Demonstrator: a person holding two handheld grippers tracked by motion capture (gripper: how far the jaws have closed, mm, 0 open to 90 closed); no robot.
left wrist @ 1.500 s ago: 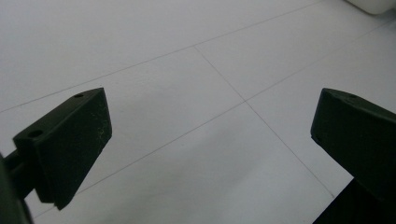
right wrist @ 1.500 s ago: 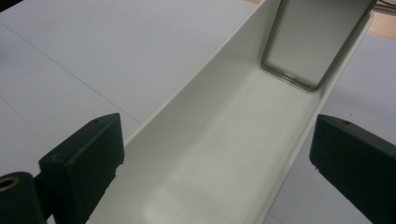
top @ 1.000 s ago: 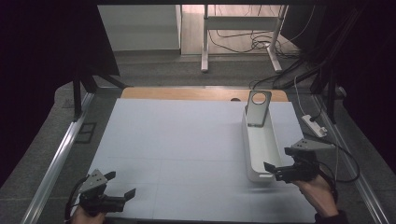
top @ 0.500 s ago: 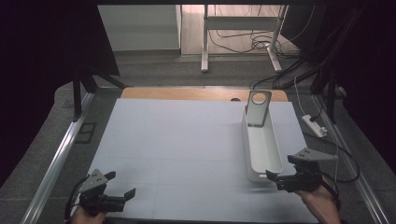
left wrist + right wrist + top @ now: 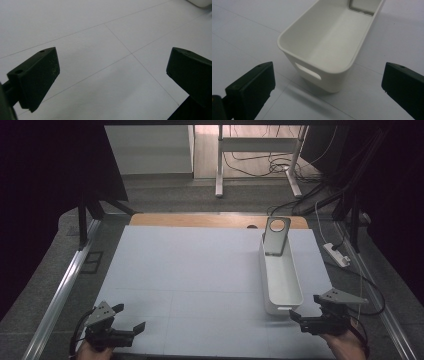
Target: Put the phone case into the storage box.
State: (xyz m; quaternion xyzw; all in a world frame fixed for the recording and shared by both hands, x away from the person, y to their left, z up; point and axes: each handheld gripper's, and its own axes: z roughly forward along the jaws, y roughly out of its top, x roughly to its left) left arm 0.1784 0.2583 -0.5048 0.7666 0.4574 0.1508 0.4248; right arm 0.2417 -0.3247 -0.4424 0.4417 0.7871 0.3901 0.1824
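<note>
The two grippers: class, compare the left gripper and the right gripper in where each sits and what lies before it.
The left gripper sits at the table's near left corner; the right gripper sits at the near right. The left gripper faces bare white tabletop; the right gripper faces the handle end of the white bin, not touching it. Both are black, with jaws wide open and holding nothing.

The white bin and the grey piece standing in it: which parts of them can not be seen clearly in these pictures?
- Grey piece: its lower end is hidden behind the white bin's wall in the high view; in the right gripper view the top edge cuts it off.
- Bin's far end: cut off by the top edge in the right gripper view.
- Bin in the left gripper view: a blurred corner at the top edge.
</note>
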